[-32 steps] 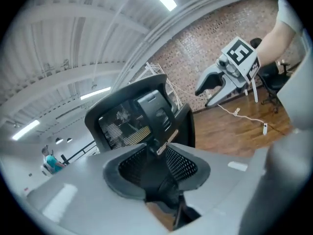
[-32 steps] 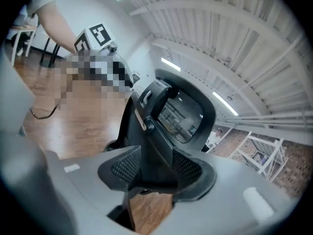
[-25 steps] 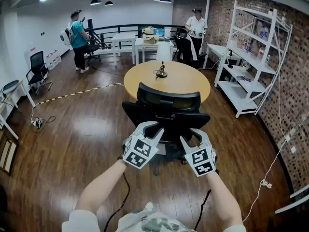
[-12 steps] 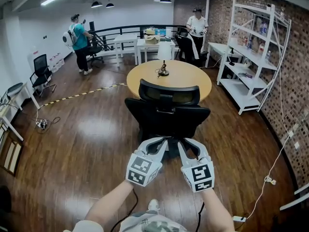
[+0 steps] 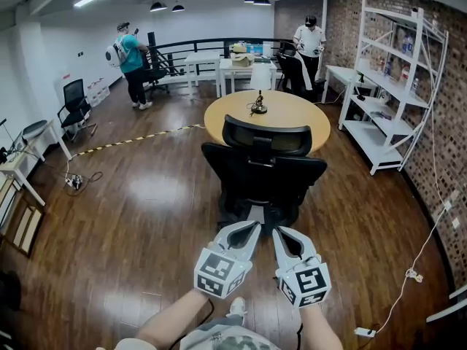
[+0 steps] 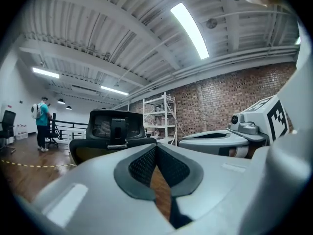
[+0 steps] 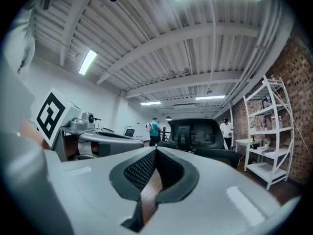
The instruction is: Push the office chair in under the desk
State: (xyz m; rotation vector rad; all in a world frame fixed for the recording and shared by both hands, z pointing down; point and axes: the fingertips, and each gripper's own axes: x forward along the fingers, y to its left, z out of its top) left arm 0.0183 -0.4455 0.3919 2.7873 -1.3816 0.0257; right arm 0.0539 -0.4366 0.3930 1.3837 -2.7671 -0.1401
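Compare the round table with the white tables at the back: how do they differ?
The round table has a round tan top; the white tables are rectangular. The round table stands just beyond the chair; the white tables stand far off by the railing. The round table bears a small dark object; a white table bears a box. Both stand on wood floor.

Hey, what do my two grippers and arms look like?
The left gripper and right gripper are pale grey wedge-shaped shells with dark mesh pads. Each carries a cube of black-and-white square markers and trails a black cable. Forearms are bare below light sleeves.
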